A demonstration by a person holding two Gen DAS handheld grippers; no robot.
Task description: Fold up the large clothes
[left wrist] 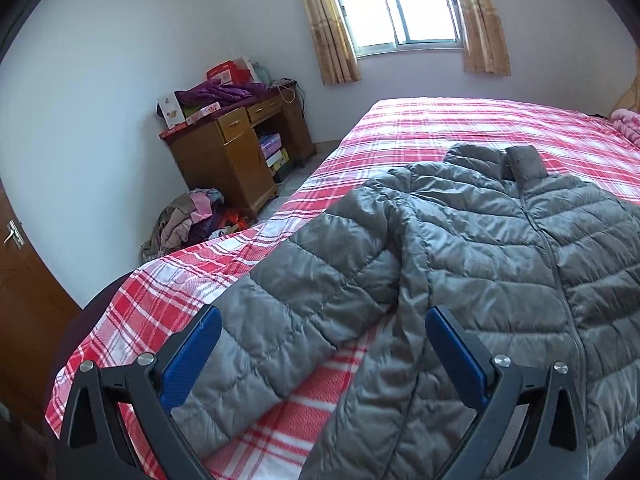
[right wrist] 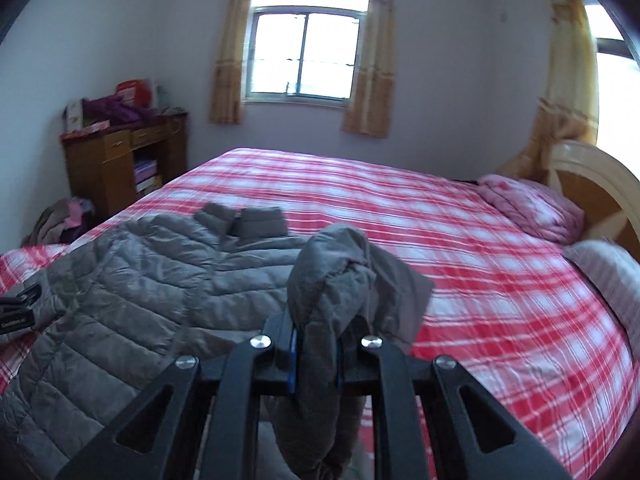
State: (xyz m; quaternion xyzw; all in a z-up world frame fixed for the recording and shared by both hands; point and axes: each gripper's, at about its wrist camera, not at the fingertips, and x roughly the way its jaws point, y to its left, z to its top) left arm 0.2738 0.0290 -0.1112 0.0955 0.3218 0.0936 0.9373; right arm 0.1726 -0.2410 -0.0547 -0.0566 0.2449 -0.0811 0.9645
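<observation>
A grey quilted puffer jacket [left wrist: 480, 240] lies front up on the red plaid bed [left wrist: 460, 128], collar toward the window. My left gripper [left wrist: 320, 344] is open, just above the jacket's left sleeve [left wrist: 288, 308] near the bed's near corner. My right gripper [right wrist: 316, 344] is shut on the jacket's right sleeve [right wrist: 336, 276], which is bunched and lifted above the bed [right wrist: 460, 240]. The jacket's body [right wrist: 140, 288] lies to its left. The left gripper shows at the far left edge of the right wrist view [right wrist: 16, 312].
A wooden desk [left wrist: 232, 148] piled with boxes and purple clothing stands left of the bed under the window. A heap of clothes [left wrist: 188, 220] lies on the floor beside it. A pink blanket [right wrist: 532, 208] and headboard [right wrist: 592, 180] are at the right. A brown door [left wrist: 24, 272] is at left.
</observation>
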